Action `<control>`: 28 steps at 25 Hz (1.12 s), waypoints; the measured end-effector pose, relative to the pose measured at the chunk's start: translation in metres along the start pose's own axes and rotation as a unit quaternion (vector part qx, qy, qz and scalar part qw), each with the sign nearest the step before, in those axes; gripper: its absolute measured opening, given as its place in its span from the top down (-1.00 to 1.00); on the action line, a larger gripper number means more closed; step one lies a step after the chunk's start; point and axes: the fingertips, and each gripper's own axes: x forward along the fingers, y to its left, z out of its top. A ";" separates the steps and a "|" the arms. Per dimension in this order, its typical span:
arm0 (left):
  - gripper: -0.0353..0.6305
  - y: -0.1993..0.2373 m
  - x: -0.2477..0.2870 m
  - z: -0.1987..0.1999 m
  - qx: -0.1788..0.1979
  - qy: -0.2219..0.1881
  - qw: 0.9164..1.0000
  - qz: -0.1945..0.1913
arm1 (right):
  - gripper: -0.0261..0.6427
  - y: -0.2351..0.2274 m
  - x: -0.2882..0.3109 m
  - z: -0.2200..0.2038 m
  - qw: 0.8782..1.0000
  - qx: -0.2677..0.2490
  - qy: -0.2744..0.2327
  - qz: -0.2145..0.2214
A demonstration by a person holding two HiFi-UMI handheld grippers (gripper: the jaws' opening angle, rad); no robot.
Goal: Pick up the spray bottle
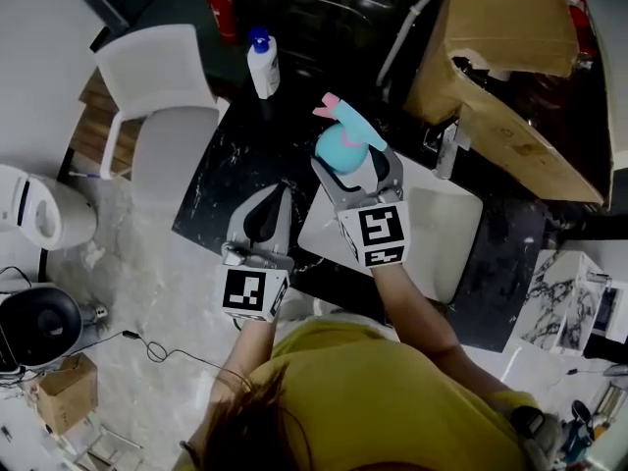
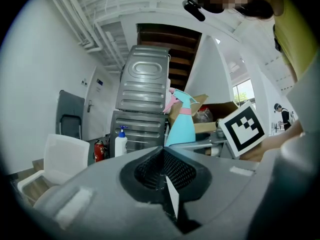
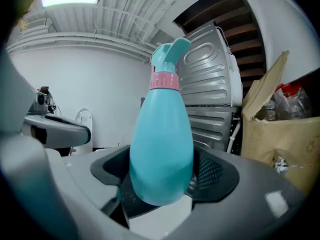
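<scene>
The teal spray bottle (image 1: pixel 340 146) is pinched by the right gripper (image 1: pixel 355 168) low on its body. It is held upright, pink collar and trigger head on top, over the middle of the black table (image 1: pixel 218 175). Whether its base is clear of the table cannot be told. In the right gripper view the bottle (image 3: pixel 162 144) fills the gap and both jaws are pressed to its sides. The left gripper (image 1: pixel 267 209) is seen just left of and nearer than the bottle, with its jaws pressed together on nothing (image 2: pixel 162 156). A white pump bottle (image 1: pixel 262 62) is stood at the table's far edge, with a red fire extinguisher (image 1: pixel 222 6) beyond it. A white chair (image 1: pixel 162 106) is seen far left and a cardboard box (image 1: pixel 510 57) far right.
</scene>
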 end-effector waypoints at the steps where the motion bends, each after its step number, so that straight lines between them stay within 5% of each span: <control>1: 0.88 -0.003 -0.002 0.003 0.002 -0.003 1.000 -0.001 | -0.20 -0.002 -0.009 0.005 1.000 0.001 -0.001 -0.007; 15: 0.88 -0.021 -0.025 0.041 0.027 -0.018 0.999 0.015 | -0.20 -0.011 -0.111 0.031 0.997 0.006 -0.017 -0.079; 28: 0.88 -0.034 -0.029 0.042 0.036 -0.019 0.999 0.011 | -0.20 -0.012 -0.124 0.025 0.997 0.021 -0.017 -0.073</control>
